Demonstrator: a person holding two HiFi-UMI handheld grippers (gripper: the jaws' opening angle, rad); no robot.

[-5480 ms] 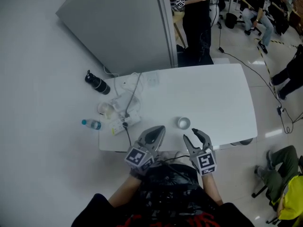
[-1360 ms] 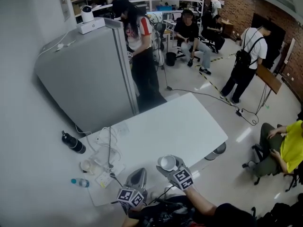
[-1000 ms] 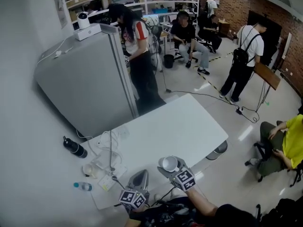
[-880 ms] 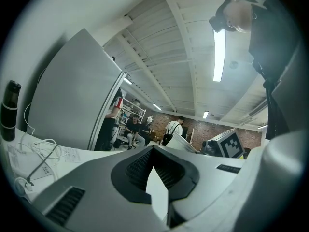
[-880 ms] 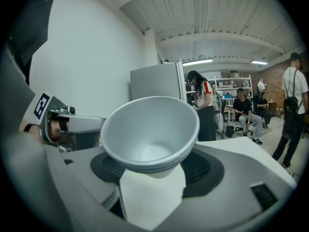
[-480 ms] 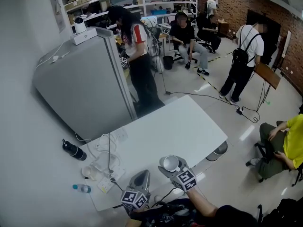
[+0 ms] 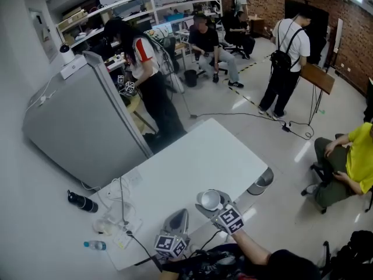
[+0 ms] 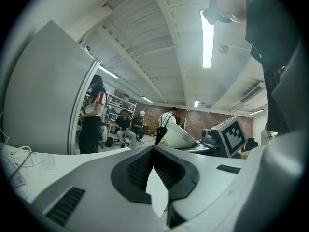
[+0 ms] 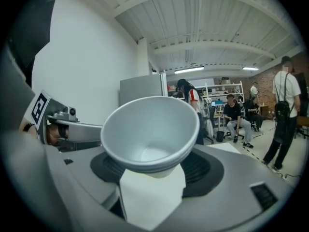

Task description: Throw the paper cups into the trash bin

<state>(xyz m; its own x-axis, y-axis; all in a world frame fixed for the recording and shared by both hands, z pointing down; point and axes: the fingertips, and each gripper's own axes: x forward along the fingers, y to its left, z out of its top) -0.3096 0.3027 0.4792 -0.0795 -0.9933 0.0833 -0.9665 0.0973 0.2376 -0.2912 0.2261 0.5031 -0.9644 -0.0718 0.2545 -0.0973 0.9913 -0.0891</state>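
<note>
Head view: the right gripper (image 7: 213, 205) is clamped on a paper cup (image 7: 207, 199) and holds it above the near edge of the white table (image 7: 198, 156), with the cup mouth open toward the camera. The left gripper (image 7: 179, 214) sits just beside it to the left, jaws together and carrying nothing. A grey trash bin (image 7: 260, 182) stands on the floor at the table's right edge, ahead of and to the right of the held cup, and lower than it. The right gripper is the nearer of the two, so the carry probably runs rightward and forward past the table corner. The table edge cuts off part of the bin, and its opening cannot be judged. The clutter of cable and bottles at the table's left end is too small to tell whether another cup lies there. Left gripper view: the two jaws meet at their tips with nothing between them; the cup appears to the right, beside the other gripper's marker cube. The bin is out of frame. Right gripper view: the pads press on the lower wall of the cup, whose long axis leans back so that the mouth faces the camera and the base points away. The inside looks empty. The cup blocks the space ahead, and the bin is not visible.
</note>
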